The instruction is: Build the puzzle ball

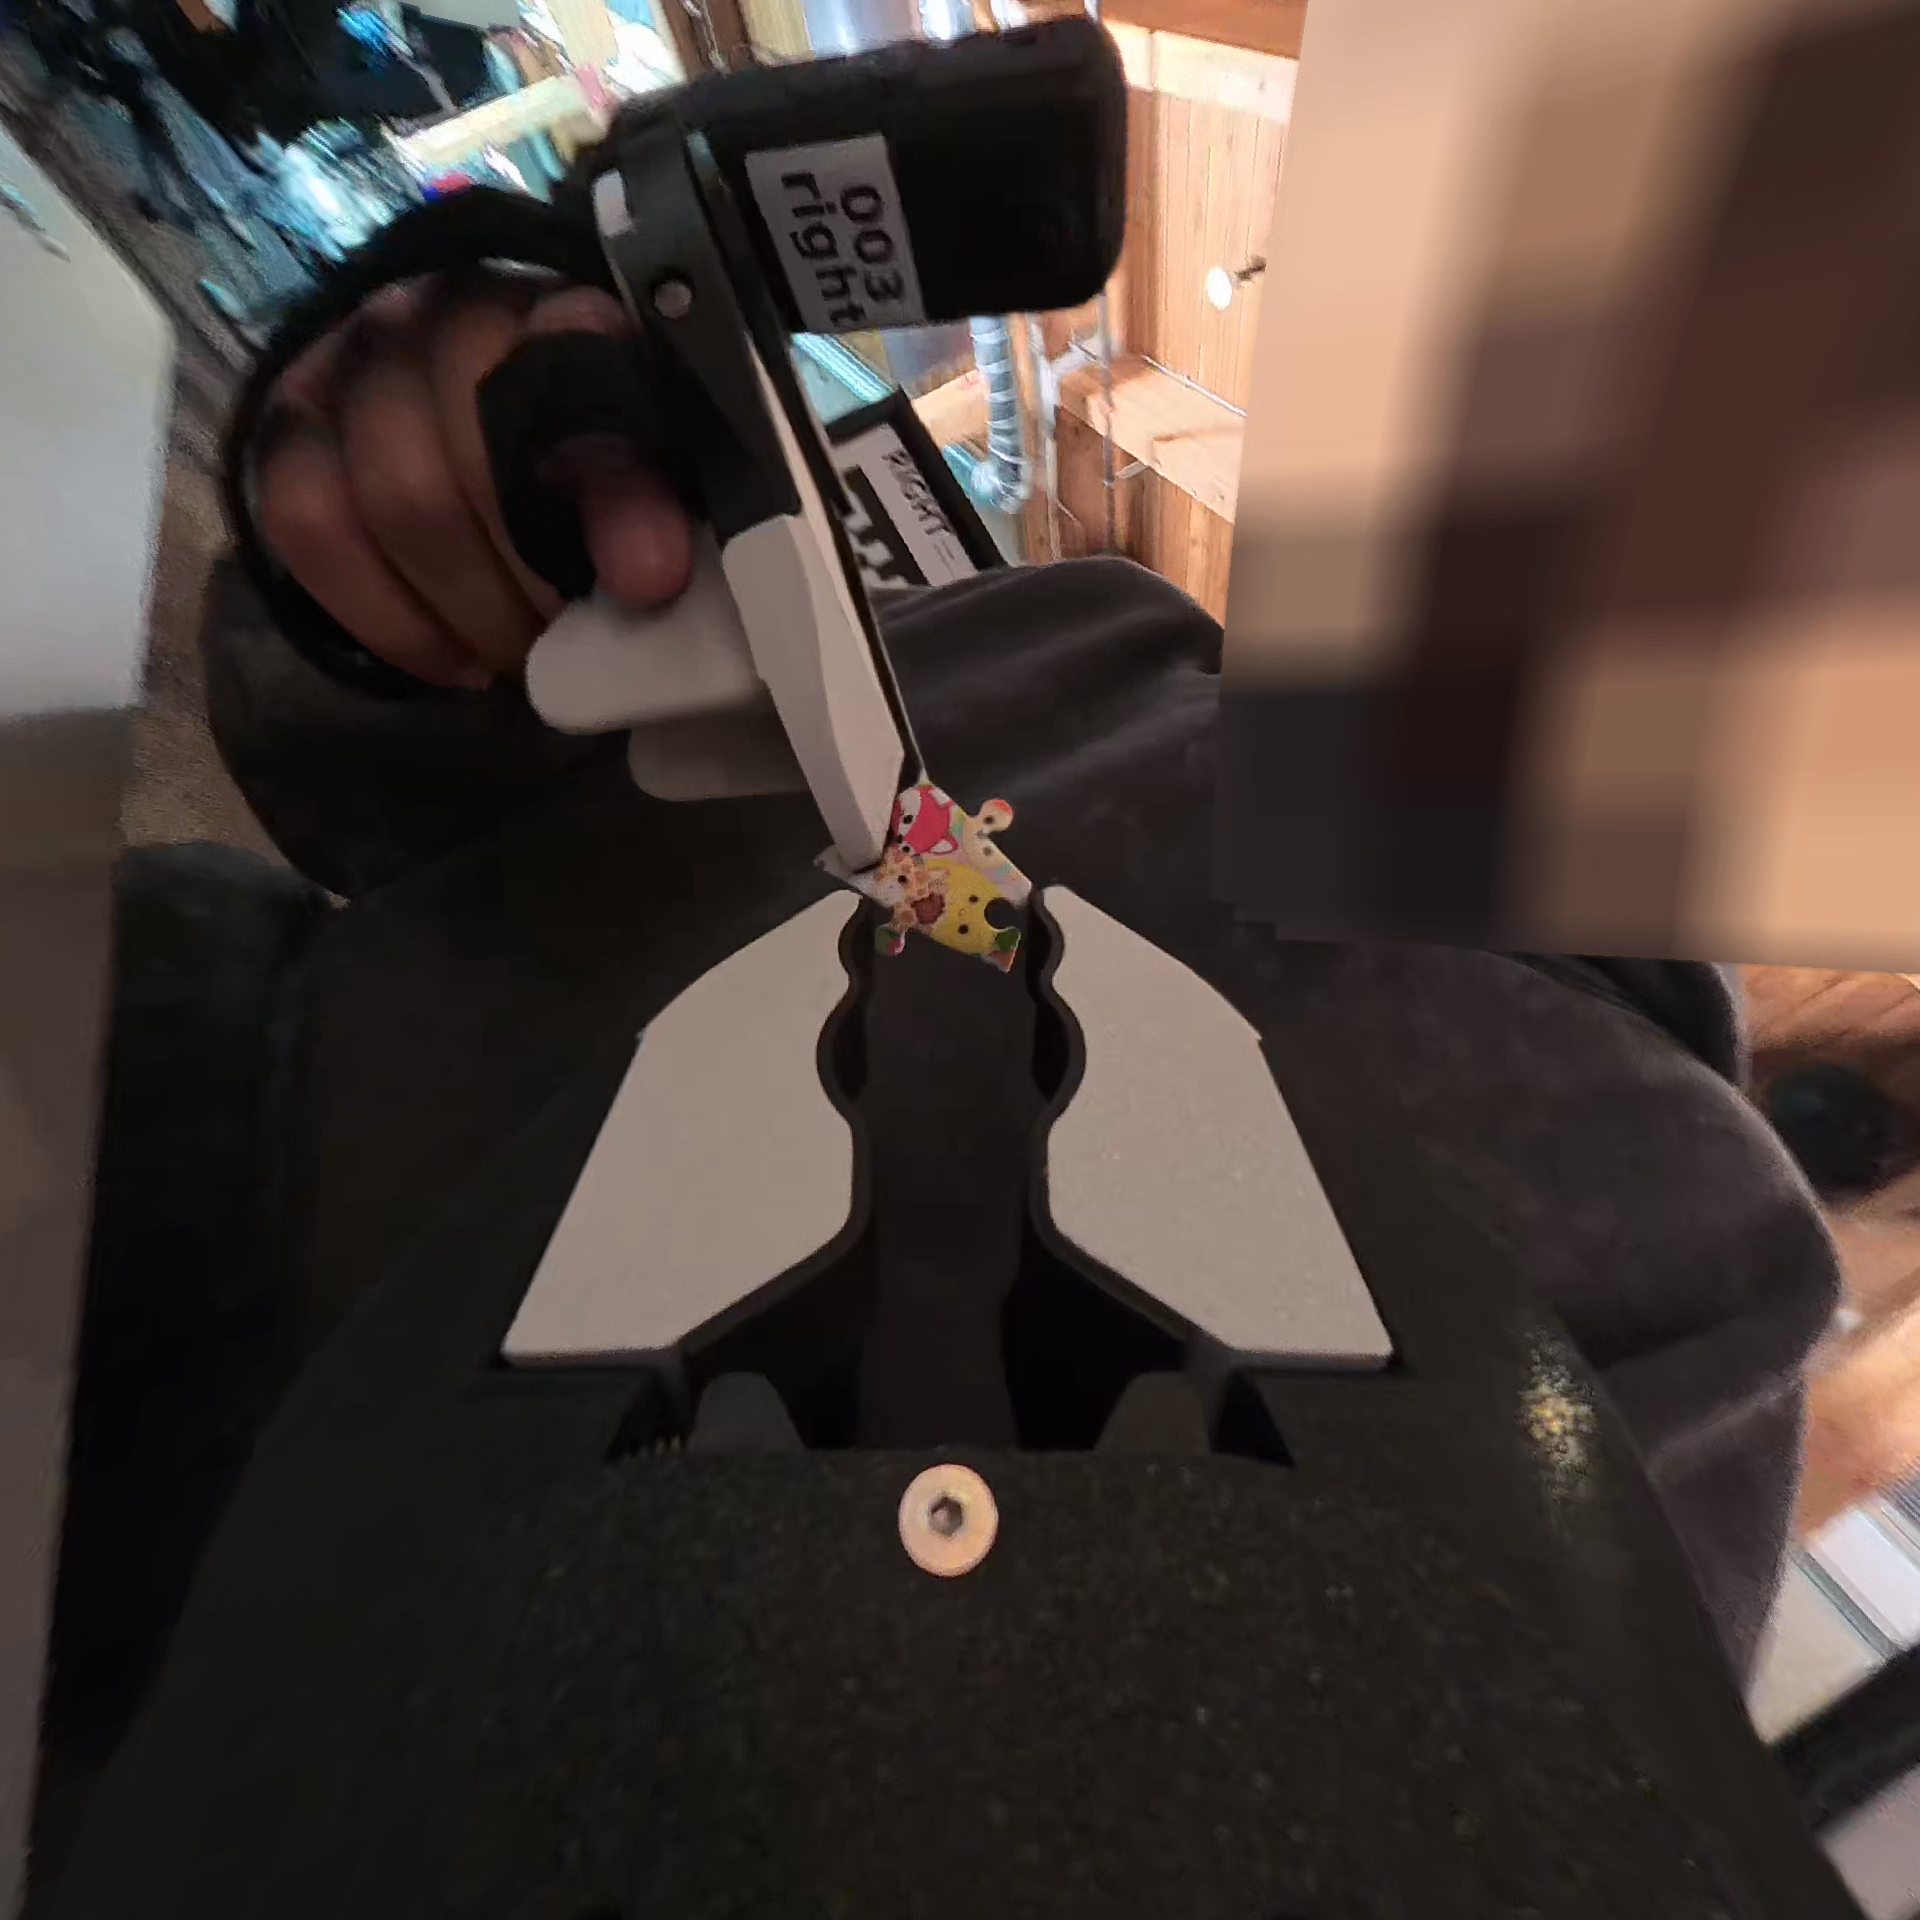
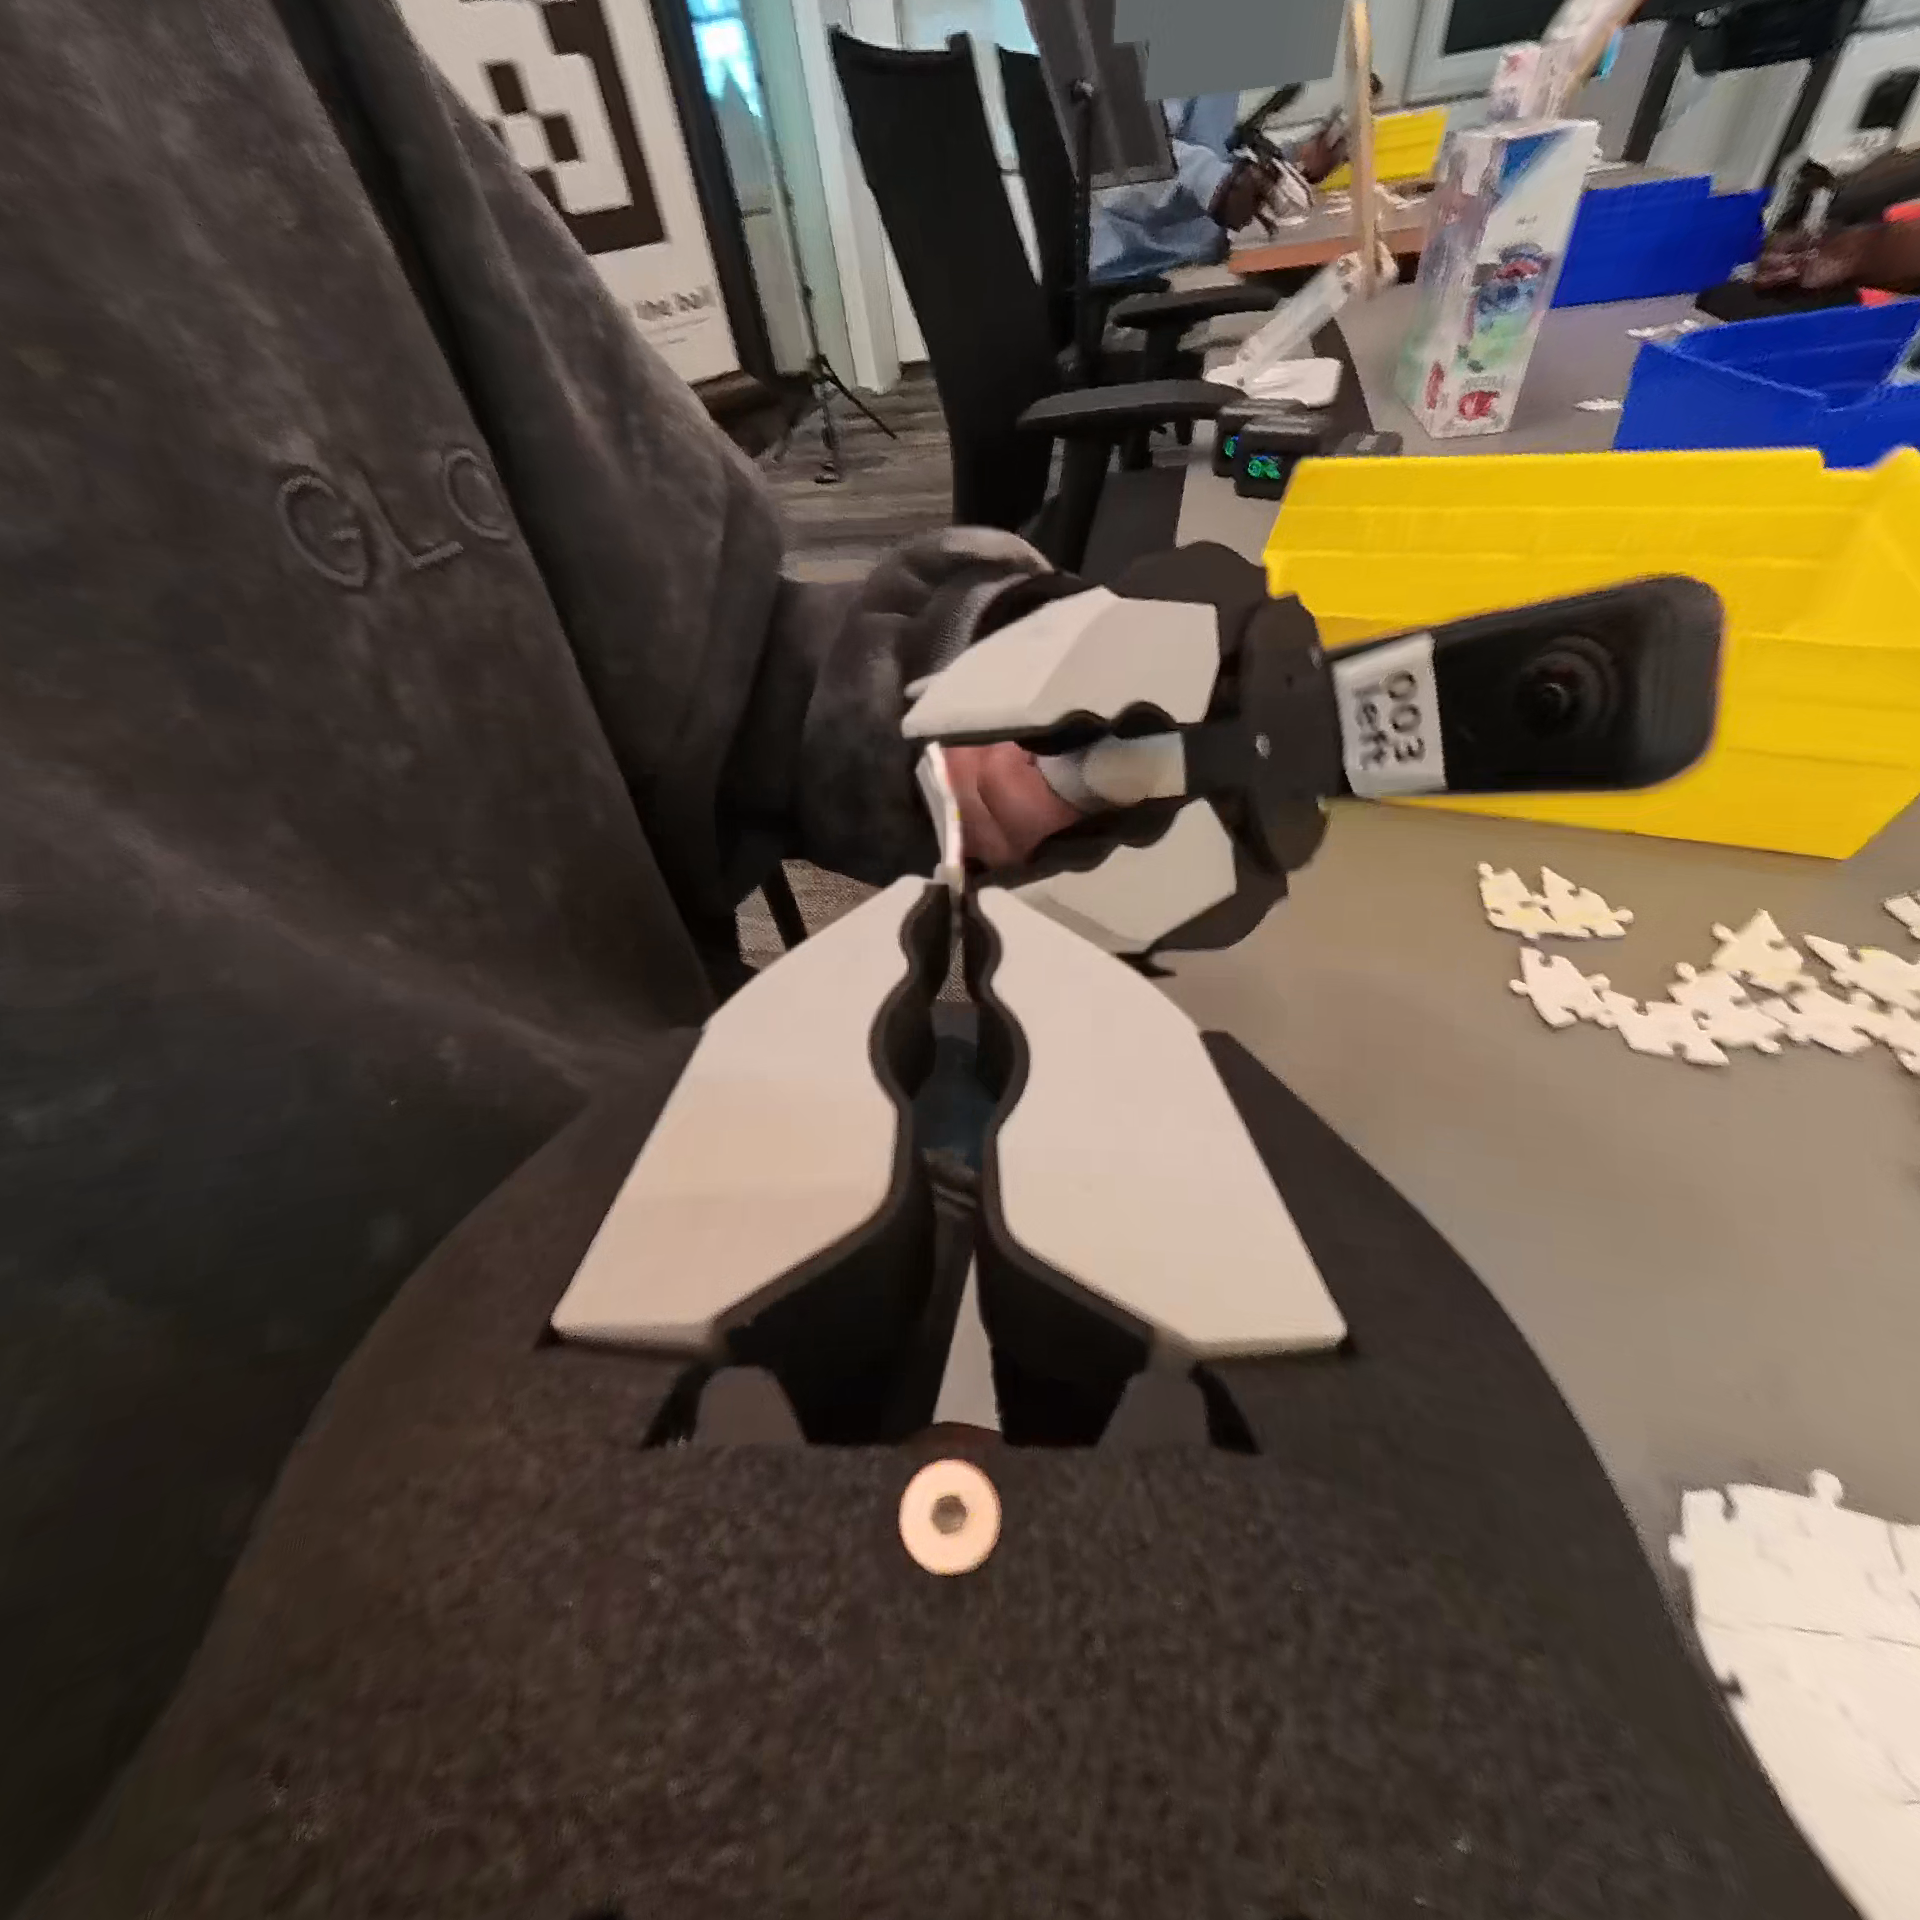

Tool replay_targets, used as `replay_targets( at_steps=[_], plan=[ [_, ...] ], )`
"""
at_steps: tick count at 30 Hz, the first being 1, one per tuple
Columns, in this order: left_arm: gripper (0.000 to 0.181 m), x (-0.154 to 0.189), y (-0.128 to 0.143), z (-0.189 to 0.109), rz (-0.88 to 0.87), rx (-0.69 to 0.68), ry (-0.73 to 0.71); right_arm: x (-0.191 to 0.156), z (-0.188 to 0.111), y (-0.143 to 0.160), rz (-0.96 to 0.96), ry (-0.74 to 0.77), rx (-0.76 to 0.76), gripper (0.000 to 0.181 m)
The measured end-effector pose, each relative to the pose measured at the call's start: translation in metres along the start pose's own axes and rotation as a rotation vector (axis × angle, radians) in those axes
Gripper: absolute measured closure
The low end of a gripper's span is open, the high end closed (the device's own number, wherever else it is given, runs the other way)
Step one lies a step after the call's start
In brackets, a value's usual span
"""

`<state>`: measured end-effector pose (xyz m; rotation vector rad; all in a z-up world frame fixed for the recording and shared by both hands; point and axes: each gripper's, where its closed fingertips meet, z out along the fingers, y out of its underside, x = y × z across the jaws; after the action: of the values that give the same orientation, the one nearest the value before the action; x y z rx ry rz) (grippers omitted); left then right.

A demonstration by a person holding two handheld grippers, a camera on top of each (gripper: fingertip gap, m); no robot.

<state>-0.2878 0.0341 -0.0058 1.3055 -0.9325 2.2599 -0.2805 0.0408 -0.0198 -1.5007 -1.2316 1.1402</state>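
Cartoon-printed card puzzle piece (image 1: pixel 951 883) pinched in near-shut right gripper (image 2: pixel 954 902), between open, empty left gripper (image 1: pixel 943 914) tips; white pieces (image 2: pixel 1704 987) mostly loose on grey table (image 2: pixel 1455 1143), barely begun.

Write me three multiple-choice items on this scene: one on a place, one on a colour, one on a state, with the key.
1. The loose white pieces lie:
A. on the floor
B. on the grey table
C. on a chair seat

2. The bin nearest those pieces is:
A. yellow
B. red
C. green

3. The right gripper is:
A. wide open and empty
B. shut on a pen
C. shut on the puzzle piece

Key:
1 B, they are scattered on the tabletop in front of the bin.
2 A, its walls are bright yellow.
3 C, its fingertips pinch the thin edge of the piece.
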Motion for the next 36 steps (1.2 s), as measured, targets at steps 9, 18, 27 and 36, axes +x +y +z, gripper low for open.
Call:
replay_targets(
  at_steps=[9, 18, 27, 36],
  plan=[
    [0.146, -0.039, 0.005, -0.07, 0.304, 0.226, -0.705, 0.063, 0.005, 0.021, 0.162, 0.184, -0.028, 0.179],
    [0.146, -0.059, 0.009, -0.14, 0.559, 0.273, -1.287, 0.174, 0.038, 0.072, 0.669, 0.385, -0.107, 0.179],
    [0.15, -0.071, 0.016, -0.168, 0.557, 0.225, -1.447, 0.237, 0.054, 0.09, 0.637, 0.585, -0.269, 0.179],
    [0.15, -0.071, 0.014, -0.175, 0.549, 0.244, -1.412, 0.274, 0.084, 0.086, 0.55, 0.621, -0.442, 0.179]
  ],
)
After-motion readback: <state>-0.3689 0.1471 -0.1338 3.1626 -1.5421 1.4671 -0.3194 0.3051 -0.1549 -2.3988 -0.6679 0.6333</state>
